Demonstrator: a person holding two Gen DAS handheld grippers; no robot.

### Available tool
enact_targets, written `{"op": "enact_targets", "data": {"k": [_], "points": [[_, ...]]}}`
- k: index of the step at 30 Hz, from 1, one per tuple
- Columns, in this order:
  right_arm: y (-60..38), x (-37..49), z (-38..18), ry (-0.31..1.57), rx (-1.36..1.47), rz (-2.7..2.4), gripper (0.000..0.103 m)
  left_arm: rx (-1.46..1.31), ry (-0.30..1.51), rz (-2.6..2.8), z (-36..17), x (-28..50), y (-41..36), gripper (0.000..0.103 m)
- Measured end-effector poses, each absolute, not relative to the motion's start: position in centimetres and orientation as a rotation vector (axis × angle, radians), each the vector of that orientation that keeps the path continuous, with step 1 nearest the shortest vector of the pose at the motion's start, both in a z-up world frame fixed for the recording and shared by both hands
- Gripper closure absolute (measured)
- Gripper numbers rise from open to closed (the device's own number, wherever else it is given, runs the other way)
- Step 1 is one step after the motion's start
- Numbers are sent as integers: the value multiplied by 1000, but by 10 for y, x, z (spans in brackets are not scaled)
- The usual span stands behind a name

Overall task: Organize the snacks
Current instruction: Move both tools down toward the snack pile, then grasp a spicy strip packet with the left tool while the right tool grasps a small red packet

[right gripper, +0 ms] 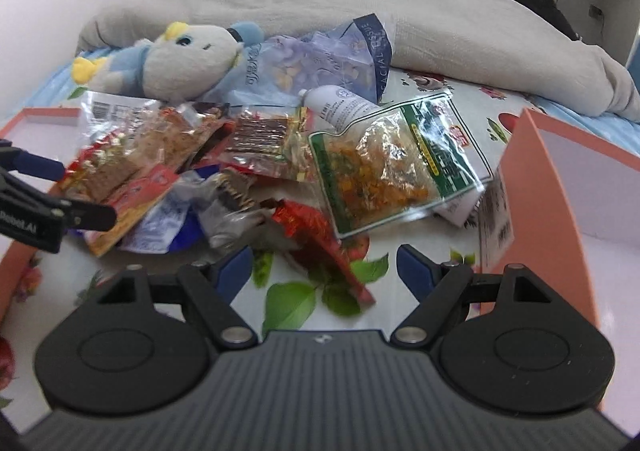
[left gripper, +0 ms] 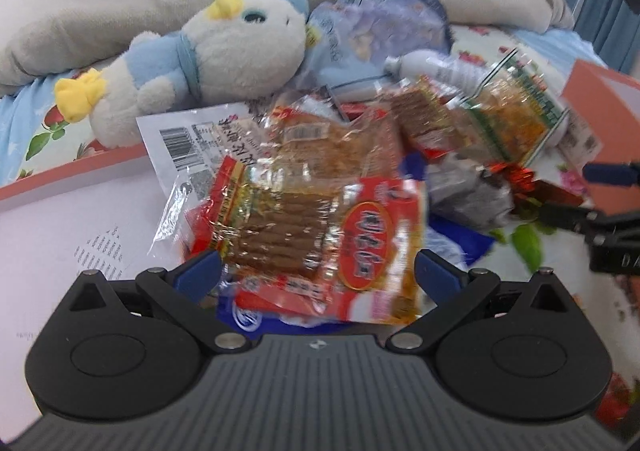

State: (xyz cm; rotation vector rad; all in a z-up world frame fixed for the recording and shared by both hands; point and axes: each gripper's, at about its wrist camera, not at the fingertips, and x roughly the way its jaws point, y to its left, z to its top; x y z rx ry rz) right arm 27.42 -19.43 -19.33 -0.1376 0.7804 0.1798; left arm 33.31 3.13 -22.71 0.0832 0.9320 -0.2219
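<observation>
A pile of snack packets lies on the flowered bedsheet. My left gripper (left gripper: 318, 275) is open, its jaws on either side of a red packet of brown sticks (left gripper: 320, 235), apart from it. That packet also shows in the right wrist view (right gripper: 120, 179), beside the left gripper (right gripper: 60, 191). My right gripper (right gripper: 324, 271) is open and empty over a red wrapper (right gripper: 320, 243). A green-edged packet of orange snack (right gripper: 392, 171) lies just beyond it. It also shows in the left wrist view (left gripper: 516, 115). The right gripper's fingers (left gripper: 608, 173) show at the right edge.
An orange-rimmed box lid (left gripper: 60, 187) lies left of the pile; an orange box (right gripper: 560, 187) stands at the right. A blue and white plush toy (left gripper: 208, 59), a tissue pack (right gripper: 320, 67), a white bottle (right gripper: 340, 107) and a grey blanket (right gripper: 280, 7) lie behind.
</observation>
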Motion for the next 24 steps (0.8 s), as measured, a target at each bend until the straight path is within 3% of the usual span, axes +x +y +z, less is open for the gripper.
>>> {"op": "enact_targets", "data": {"k": [3,5,10,15,17,19,24], "points": [[-191,290,-204,819,-228,179,23,109,957,-286,-238,343,35,0],[-192,298,-209,851,-229,211,30,128,944,-315,-240,346,37,0],[-184,303,-220,839,-261,274,37,115,930,-356,-244,357,42,0],[-168,306,-225,788,-316,328,37,108,893,-379,-245,358,44,0],[-166,307,-227,785,-296,350,48,77,887,-367,-246,359,45,0],[-165,309,-227,786,-282,355,51,58,895,-364,-247,362,44,0],[-167,309,-229,802,-259,357,71,-14,904,-348,-252,367,48,0]]}}
